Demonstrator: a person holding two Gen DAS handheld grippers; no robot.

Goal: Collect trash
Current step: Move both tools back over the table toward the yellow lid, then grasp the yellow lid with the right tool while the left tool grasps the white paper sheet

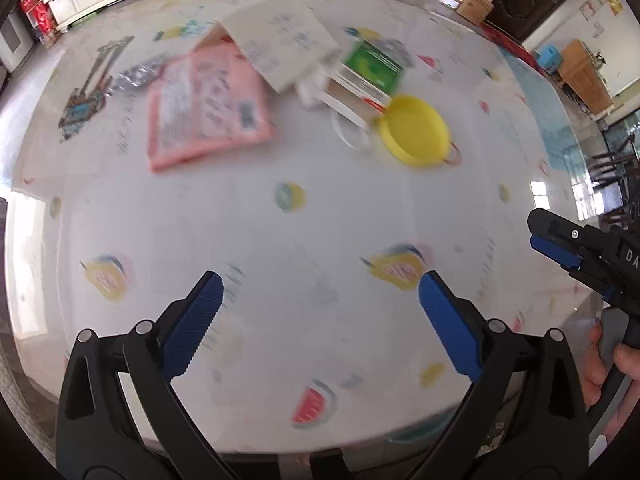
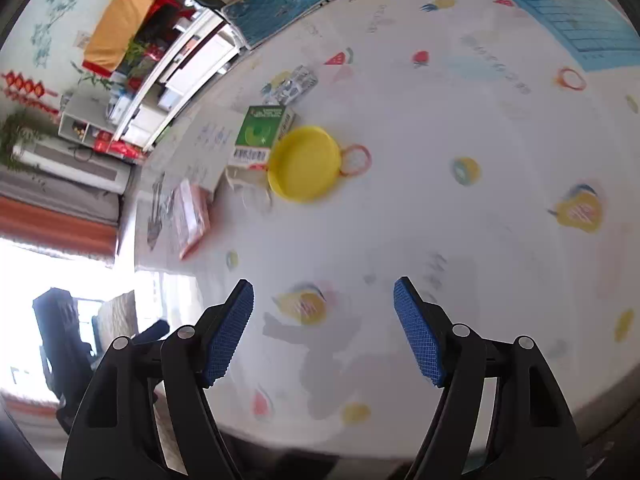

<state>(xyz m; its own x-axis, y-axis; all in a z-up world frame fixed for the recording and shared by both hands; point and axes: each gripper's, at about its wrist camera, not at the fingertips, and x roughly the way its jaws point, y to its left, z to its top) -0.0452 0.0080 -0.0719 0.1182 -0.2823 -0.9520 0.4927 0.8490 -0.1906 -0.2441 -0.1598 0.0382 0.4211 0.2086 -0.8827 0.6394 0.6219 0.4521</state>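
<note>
Both my claws hang empty over the table — the left gripper spread wide, the right gripper well apart too, nothing between either pair of pads. The trash sits far across: a pink packet, a white box, a green carton touching a yellow lid. I judge this the approach — next I must reach over and close on one piece.
</note>
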